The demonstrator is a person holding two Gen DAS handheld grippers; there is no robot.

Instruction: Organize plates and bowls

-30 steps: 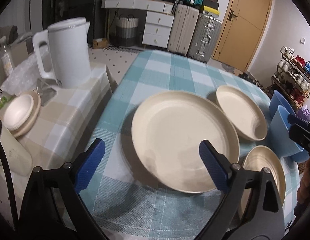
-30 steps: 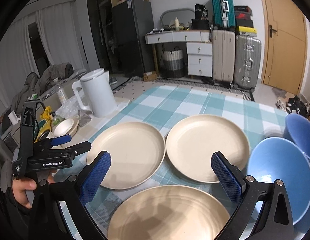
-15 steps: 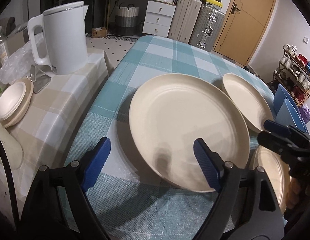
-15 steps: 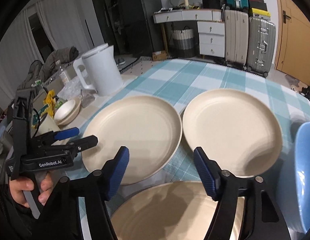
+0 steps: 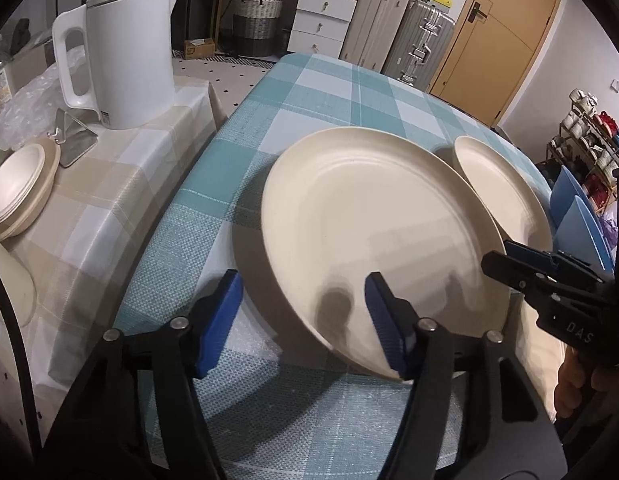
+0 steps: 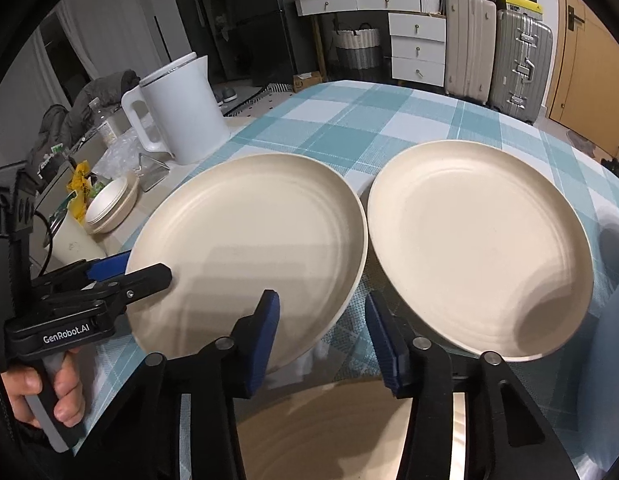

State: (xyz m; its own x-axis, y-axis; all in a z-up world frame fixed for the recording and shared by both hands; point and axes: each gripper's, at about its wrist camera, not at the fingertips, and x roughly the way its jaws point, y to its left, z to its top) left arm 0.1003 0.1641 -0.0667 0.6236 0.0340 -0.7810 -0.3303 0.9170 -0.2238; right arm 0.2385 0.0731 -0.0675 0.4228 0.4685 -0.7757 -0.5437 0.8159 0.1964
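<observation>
Three cream plates lie on the teal checked table. My left gripper (image 5: 305, 320) is open, its jaws either side of the near-left rim of the left cream plate (image 5: 373, 232), one finger over the plate. It shows from the side in the right wrist view (image 6: 121, 276). My right gripper (image 6: 321, 336) is open over the gap between the left plate (image 6: 253, 248) and the right plate (image 6: 477, 240). A third cream plate (image 6: 333, 436) lies below it. Blue bowls (image 5: 577, 216) stand at the far right.
A white kettle (image 5: 125, 52) stands on a beige checked side table (image 5: 109, 184) to the left, with a stack of small cream bowls (image 5: 17, 196) and a metal stand (image 5: 71, 136). Suitcases, drawers and a door are behind.
Both grippers have moved forward and down toward the plates and their jaws have narrowed. The left gripper now straddles the left plate's rim.
</observation>
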